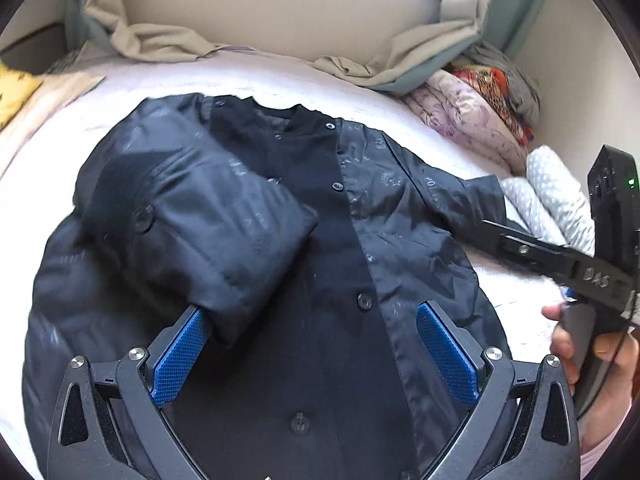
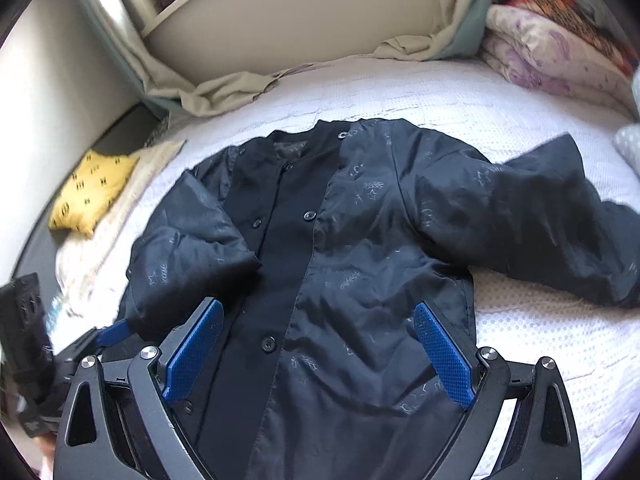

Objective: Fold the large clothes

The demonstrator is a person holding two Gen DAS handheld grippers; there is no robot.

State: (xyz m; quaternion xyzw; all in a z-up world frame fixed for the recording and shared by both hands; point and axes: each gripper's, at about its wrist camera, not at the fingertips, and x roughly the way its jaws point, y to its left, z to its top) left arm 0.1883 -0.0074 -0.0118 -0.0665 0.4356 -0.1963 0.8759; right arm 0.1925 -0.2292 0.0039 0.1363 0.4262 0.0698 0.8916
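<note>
Left wrist view shows the dark jacket lying flat on the white bed cover, one sleeve folded in, with left gripper and right gripper jaws wide and empty; judged soft, slippery, moderately bulky, best grasped at the outstretched sleeve cuff.

Jacket: your dark cloth, faint sheen, creased, glossy plastic buttons
Bedsheet under jacket: white cloth, dotted rough weave
Your left gripper and right gripper: matt black plastic, blue knurled pads, shiny metal bolts
Cushion left of jacket: yellow printed cloth
</note>
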